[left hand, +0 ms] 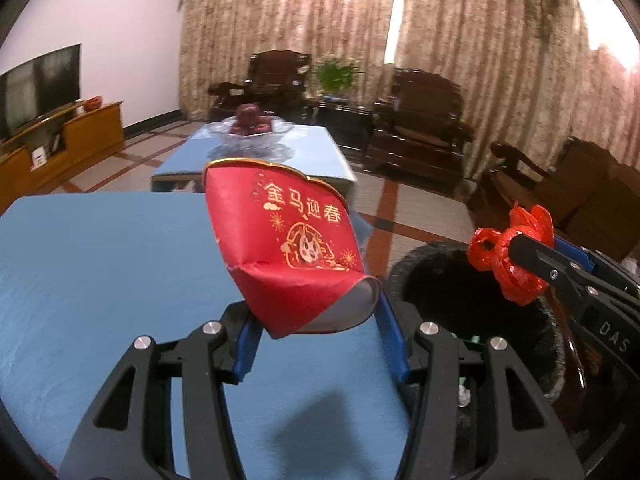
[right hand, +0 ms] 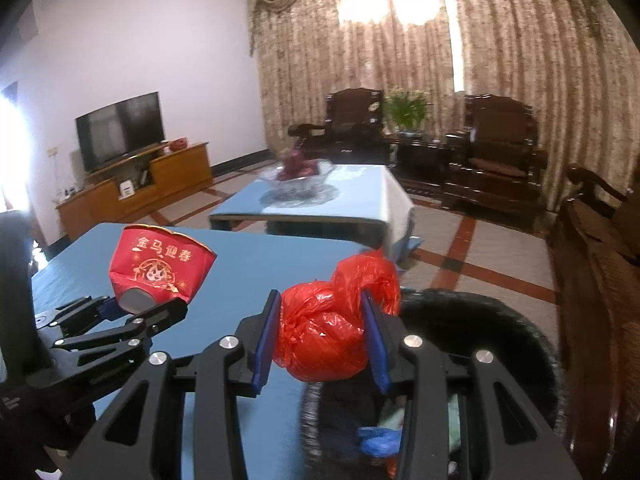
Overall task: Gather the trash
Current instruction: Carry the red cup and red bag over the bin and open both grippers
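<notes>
My left gripper [left hand: 316, 320] is shut on a crushed red paper cup [left hand: 288, 248] with gold print, held above the blue table [left hand: 100, 280]. It also shows in the right wrist view [right hand: 160, 268]. My right gripper [right hand: 320, 320] is shut on a knotted red plastic bag [right hand: 332, 320], held at the near rim of the black trash bin [right hand: 500, 320]. In the left wrist view the bag [left hand: 516, 256] hangs over the bin [left hand: 432, 276]. The bin holds some trash, including something blue [right hand: 378, 440].
A second blue table [right hand: 320, 200] with a glass fruit bowl [right hand: 294, 172] stands beyond. Dark wooden armchairs [right hand: 492, 152] line the curtained wall and right side. A TV [right hand: 120, 132] on a wooden cabinet is at left.
</notes>
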`<act>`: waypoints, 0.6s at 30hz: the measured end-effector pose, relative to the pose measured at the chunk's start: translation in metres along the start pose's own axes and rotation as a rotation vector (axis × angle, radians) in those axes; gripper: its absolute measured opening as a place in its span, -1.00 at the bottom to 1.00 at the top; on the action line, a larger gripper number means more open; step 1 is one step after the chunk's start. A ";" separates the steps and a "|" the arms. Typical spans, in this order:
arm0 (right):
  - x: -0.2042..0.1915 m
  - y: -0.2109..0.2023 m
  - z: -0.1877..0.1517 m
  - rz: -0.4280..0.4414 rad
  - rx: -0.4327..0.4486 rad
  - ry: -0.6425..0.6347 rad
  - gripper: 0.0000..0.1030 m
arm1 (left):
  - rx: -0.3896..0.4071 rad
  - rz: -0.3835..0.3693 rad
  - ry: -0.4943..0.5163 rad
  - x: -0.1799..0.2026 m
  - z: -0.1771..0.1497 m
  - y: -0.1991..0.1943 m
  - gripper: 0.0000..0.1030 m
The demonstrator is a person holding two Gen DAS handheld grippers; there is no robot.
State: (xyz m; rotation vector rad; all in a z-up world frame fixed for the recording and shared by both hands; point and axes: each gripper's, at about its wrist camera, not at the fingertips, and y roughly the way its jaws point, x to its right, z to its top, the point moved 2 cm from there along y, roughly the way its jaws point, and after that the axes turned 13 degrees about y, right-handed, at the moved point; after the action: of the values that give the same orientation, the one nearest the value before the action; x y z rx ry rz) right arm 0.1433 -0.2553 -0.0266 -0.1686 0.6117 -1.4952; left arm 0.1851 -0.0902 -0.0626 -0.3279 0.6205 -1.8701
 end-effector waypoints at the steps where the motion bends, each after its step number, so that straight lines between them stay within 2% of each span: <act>1: 0.007 -0.004 0.001 -0.014 0.006 0.006 -0.23 | 0.003 -0.009 0.006 0.006 0.001 0.000 -0.03; 11: 0.073 -0.030 0.009 -0.145 0.048 0.052 -0.23 | 0.037 -0.137 0.093 0.084 0.022 0.019 -0.03; 18: 0.109 -0.032 0.010 -0.208 0.048 0.080 -0.23 | 0.031 -0.199 0.136 0.122 0.030 0.041 -0.03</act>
State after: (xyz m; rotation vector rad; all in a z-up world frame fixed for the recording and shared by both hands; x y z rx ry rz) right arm 0.1158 -0.3659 -0.0333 -0.1384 0.6369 -1.7227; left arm 0.1861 -0.2219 -0.0684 -0.2508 0.6697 -2.1044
